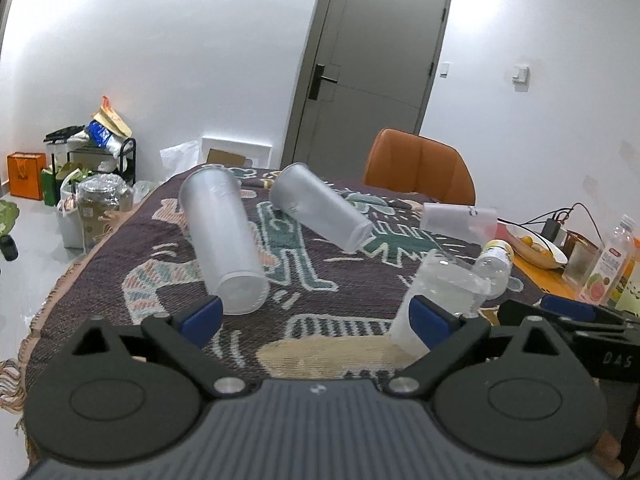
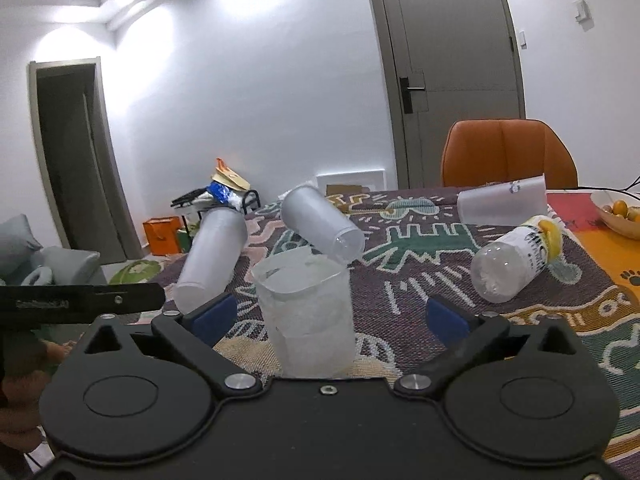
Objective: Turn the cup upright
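A frosted plastic cup (image 2: 308, 312) stands upright on the patterned cloth, between the open jaws of my right gripper (image 2: 328, 316), untouched by the fingers. It also shows in the left wrist view (image 1: 436, 300), behind the right blue pad. My left gripper (image 1: 316, 316) is open and empty. Two tall frosted cups lie on their sides: one at the left (image 1: 224, 240) (image 2: 212, 256) and one in the middle (image 1: 320, 212) (image 2: 320, 224). A wider clear cup (image 1: 460, 220) (image 2: 504, 202) lies on its side further back.
A clear plastic bottle with a yellow cap (image 2: 516, 260) (image 1: 494, 268) lies on the cloth at the right. An orange chair (image 1: 420, 168) stands behind the table. A bowl of fruit (image 1: 536, 246), a glass and juice bottles (image 1: 608, 268) stand at the far right. Clutter stands on the floor at the left.
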Motion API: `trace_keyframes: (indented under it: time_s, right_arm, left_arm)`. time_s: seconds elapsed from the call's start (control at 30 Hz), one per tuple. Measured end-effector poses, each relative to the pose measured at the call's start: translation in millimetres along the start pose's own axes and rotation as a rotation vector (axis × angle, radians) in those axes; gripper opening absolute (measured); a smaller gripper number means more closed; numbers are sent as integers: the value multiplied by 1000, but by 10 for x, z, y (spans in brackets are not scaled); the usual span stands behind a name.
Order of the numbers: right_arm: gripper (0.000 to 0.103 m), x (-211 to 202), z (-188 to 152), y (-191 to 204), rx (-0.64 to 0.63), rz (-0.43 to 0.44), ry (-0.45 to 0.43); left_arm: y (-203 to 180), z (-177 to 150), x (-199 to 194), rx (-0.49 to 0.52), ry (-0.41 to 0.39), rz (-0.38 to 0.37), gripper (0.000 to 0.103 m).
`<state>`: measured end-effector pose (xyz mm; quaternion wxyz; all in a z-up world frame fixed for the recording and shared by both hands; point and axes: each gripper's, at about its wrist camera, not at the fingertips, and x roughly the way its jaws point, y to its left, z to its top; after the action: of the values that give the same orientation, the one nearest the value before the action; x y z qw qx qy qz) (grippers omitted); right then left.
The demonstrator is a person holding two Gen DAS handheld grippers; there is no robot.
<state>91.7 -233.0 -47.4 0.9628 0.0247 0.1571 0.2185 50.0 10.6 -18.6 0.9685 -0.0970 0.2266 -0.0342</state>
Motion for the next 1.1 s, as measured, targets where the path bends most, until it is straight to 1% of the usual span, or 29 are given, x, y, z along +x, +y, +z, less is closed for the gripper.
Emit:
trace_keyframes:
  time_s: [0.17,0.23,0.33,0.47,0.77,0.93,1.1]
  right_arm:
    - [103,-106,41,-195,43,31,29]
    - [103,-152,50,-268,44,25,33]
    - [103,-227,67,-365,49,15,39]
    - [103,-331,65,-441,56,42,60]
    - [103,-598,63,-341,-4,82,75]
    - [103,-677,32,-259,-34,86,77]
    - [103,-705,-65,-200,-45,76,101]
  left_arm:
    - [-160,-12,-48,46,5,4,100]
    - [-196,-19,-74,51,5,11,103]
    - [-233,-21,-126,60,0,19,103]
    - [-264,-32,-210,72,9,25,103]
    - [-290,-115,-407,85,29,36,103]
    - [-311,-145,-493,98,35,39,103]
    - [-304,-204,-546,108,41,43,103]
